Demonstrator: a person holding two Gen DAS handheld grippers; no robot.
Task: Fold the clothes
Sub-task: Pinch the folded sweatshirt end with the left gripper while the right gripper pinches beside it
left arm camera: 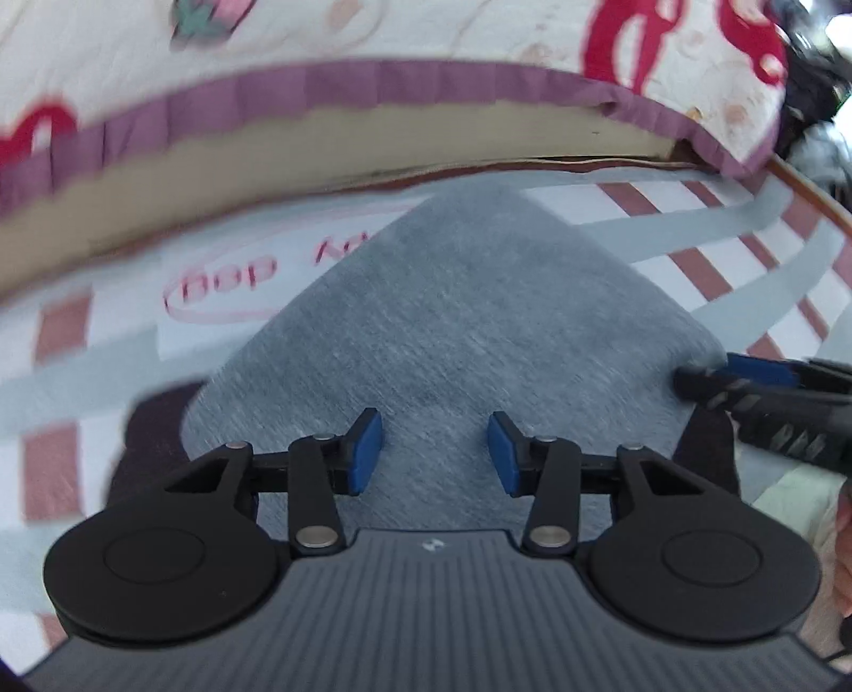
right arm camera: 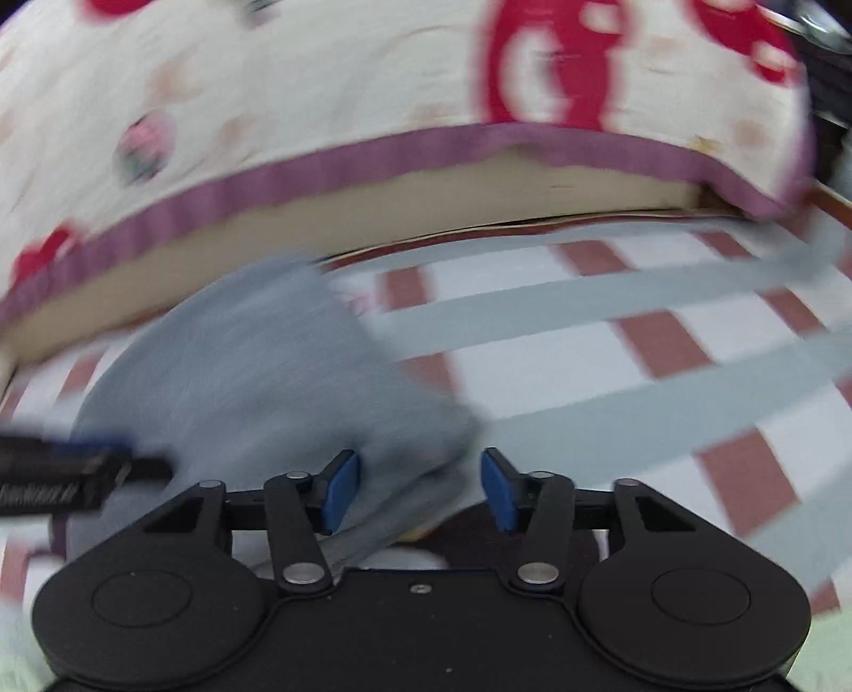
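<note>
Grey garment (left arm camera: 452, 330) on checked sheet (left arm camera: 708, 266), pillow (left arm camera: 426, 37) behind.

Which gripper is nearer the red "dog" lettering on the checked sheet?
Left. The left gripper hangs over the middle of the grey folded garment, the lettering just beyond it. The right gripper sits at the garment's opposite edge.

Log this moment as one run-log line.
task: fold clothes | grey garment: folded on checked sheet | left gripper: open above it | right gripper: open at its edge
</note>
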